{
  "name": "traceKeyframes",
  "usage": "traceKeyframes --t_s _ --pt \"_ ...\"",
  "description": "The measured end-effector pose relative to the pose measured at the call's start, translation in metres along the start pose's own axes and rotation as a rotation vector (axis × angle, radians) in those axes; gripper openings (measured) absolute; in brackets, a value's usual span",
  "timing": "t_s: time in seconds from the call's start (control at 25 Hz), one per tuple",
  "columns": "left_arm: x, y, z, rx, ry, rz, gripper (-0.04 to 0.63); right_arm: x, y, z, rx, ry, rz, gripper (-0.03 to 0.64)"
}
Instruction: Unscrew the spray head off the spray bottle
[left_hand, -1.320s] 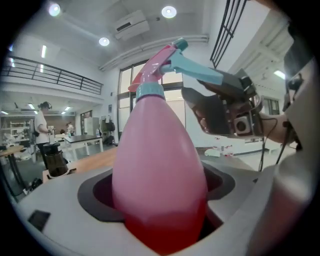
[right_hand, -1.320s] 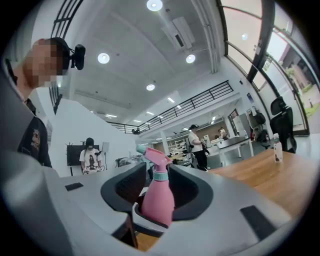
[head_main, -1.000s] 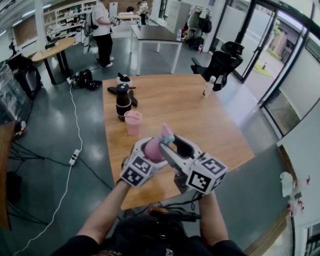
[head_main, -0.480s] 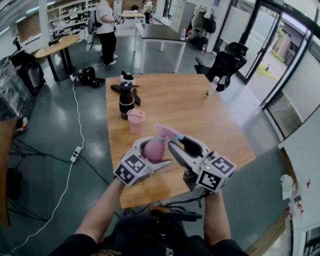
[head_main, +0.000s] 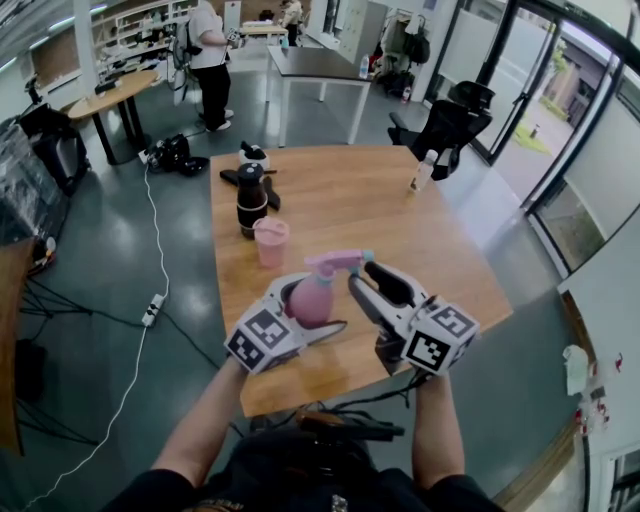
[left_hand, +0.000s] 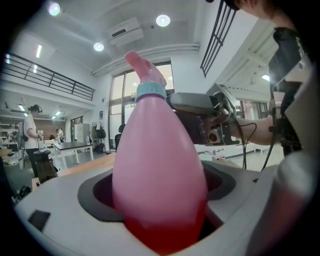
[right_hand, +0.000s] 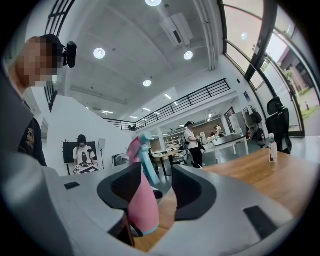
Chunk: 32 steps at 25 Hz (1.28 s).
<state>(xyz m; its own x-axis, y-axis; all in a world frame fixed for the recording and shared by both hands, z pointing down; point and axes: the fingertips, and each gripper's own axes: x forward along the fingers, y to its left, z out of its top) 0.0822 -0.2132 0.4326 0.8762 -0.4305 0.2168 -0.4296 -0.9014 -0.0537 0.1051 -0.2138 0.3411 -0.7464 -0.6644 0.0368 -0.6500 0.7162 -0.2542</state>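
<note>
Though near-level, L gripper (head_main: 311, 306) round bottle (head_main: 316, 288)

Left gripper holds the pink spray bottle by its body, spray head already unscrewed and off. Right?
Not quite. The spray head is not off: it sits on the pink spray bottle, above the teal collar, as the left gripper view shows. The left gripper does hold the bottle by its body.

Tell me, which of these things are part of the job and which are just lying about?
In the job: pink spray bottle, held in the left gripper; its spray head.
Just lying about: pink cup, dark flask, small white bottle, all on the wooden table.
</note>
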Motion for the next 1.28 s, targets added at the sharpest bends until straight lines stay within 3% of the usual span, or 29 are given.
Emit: traceKeyframes --t_s 0.2,0.32,0.44,0.88,1.12,1.28 --pt "0.003 0.019 -0.005 -0.031 0.024 0.120 0.443 -0.006 0.009 0.009 -0.039 -0.031 -0.031 0.203" --pt "0.004 0.028 -0.006 -0.042 0.028 0.172 0.443 -0.003 0.027 0.014 -0.068 -0.031 0.004 0.173" --pt "0.009 0.028 -0.005 -0.018 0.045 0.194 0.443 0.006 0.035 0.010 -0.063 0.001 0.026 0.172" --pt "0.013 0.023 -0.008 0.070 0.126 0.228 0.443 0.028 0.021 -0.004 -0.008 0.063 -0.042 0.172" --pt "0.015 0.015 -0.010 0.086 0.130 0.188 0.443 0.030 0.022 -0.008 -0.015 0.075 -0.031 0.144" --pt "0.014 0.003 -0.006 0.069 0.103 0.065 0.443 0.026 0.026 -0.008 -0.039 0.086 0.035 0.141"
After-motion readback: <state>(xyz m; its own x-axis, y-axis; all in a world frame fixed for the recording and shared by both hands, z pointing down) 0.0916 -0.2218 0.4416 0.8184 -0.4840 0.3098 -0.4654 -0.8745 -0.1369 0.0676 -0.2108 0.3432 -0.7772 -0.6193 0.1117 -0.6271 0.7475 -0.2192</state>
